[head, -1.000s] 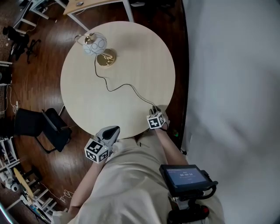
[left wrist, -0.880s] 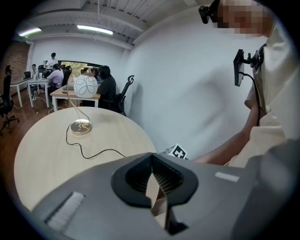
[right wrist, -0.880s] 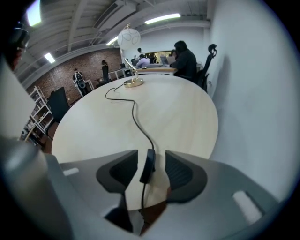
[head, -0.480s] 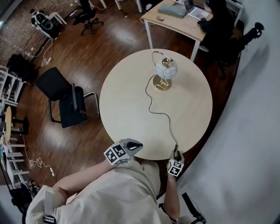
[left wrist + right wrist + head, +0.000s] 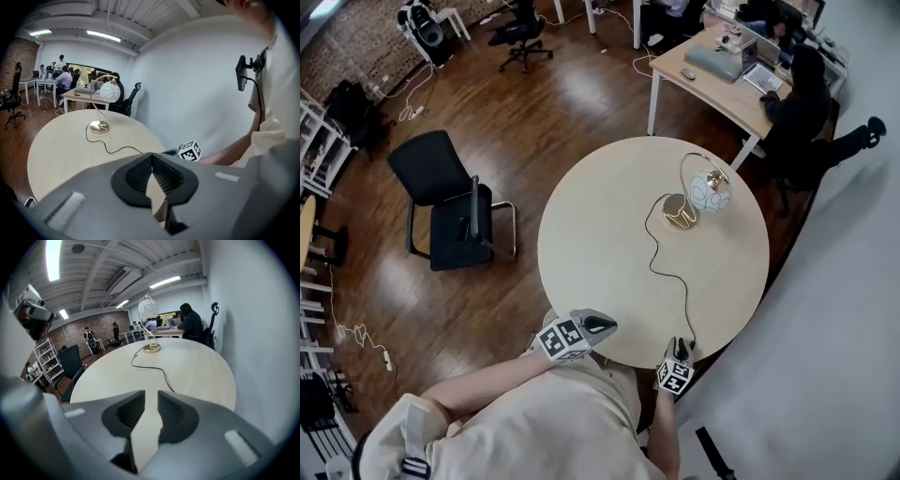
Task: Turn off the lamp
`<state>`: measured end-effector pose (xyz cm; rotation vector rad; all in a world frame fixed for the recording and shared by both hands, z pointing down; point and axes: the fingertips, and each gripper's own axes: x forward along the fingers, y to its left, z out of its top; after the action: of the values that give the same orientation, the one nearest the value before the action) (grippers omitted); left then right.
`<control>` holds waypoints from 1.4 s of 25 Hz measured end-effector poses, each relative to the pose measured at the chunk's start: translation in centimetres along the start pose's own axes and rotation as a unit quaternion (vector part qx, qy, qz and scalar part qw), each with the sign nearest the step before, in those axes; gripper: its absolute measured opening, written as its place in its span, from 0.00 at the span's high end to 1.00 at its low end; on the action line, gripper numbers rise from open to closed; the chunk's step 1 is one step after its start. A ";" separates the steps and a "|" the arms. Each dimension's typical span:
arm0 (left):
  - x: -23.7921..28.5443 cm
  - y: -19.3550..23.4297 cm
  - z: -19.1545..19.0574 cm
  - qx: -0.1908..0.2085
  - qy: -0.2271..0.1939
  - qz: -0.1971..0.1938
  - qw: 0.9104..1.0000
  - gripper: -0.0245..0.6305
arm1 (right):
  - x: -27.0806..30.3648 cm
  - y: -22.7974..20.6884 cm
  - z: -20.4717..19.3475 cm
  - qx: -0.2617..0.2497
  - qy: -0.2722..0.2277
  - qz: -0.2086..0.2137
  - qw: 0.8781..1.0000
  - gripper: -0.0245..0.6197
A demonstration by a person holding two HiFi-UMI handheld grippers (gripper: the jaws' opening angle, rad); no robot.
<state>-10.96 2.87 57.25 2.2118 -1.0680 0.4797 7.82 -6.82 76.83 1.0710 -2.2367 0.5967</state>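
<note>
Right gripper view alone shows the right gripper (image 5: pixel 151 392), jaws narrowly apart, just closing, empty. The left gripper (image 5: pixel 151 155) has its jaws together. The lamp (image 5: pixel 697 199) stands upright, its shade overhanging to the right of its base.

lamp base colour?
Shiny gold, like polished brass. The lamp base shows best in the left gripper view.

Office: desks (image 5: pixel 705 86), swivel chairs (image 5: pixel 450 204)

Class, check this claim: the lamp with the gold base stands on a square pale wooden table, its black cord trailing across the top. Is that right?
Not quite. The table is round, not square, as the head view shows. The lamp with the gold base does stand on it, its black cord trailing across the top.
</note>
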 end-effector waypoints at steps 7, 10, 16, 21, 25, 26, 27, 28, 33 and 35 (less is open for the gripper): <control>-8.4 7.0 -0.1 -0.009 -0.057 0.007 0.998 1.00 | 0.5 9.2 4.4 0.010 -0.006 -0.017 1.000 0.85; -12.5 9.5 -0.7 -0.021 -0.086 0.013 0.996 1.00 | 0.3 14.6 5.9 0.005 -0.005 -0.004 1.000 0.85; -24.9 15.6 -8.6 -0.037 -0.107 0.011 0.993 1.00 | 1.0 30.1 4.5 -0.031 -0.002 0.002 1.000 0.85; -30.6 20.5 -11.3 -0.036 -0.126 0.034 0.991 1.00 | -0.9 35.7 3.5 -0.011 -0.023 -0.024 0.999 0.86; -32.0 22.6 -11.2 -0.029 -0.132 0.034 0.990 0.99 | -4.0 37.2 1.2 -0.006 -0.024 -0.042 0.999 0.86; -31.8 22.8 -11.4 -0.028 -0.128 0.029 0.991 0.99 | -5.1 37.3 0.6 -0.007 -0.025 -0.050 0.998 0.86; -31.4 22.8 -11.5 -0.028 -0.123 0.022 0.992 0.99 | -6.3 37.2 0.1 -0.006 -0.029 -0.061 0.998 0.87; -30.8 22.6 -11.4 -0.026 -0.118 0.012 0.993 0.99 | -7.5 36.8 -0.4 -0.002 -0.034 -0.075 0.997 0.87; -26.7 16.7 -8.4 0.029 -0.112 -0.064 0.991 0.99 | -12.9 33.8 -4.3 0.065 -0.058 -0.144 0.986 0.88; -25.7 13.3 -8.1 0.052 -0.109 -0.093 0.988 0.99 | -14.6 33.7 -6.0 0.083 -0.062 -0.158 0.982 0.88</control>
<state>-37.45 16.53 53.85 2.4717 -0.9509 0.2198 -10.02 24.17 66.69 1.5492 -2.0844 0.5987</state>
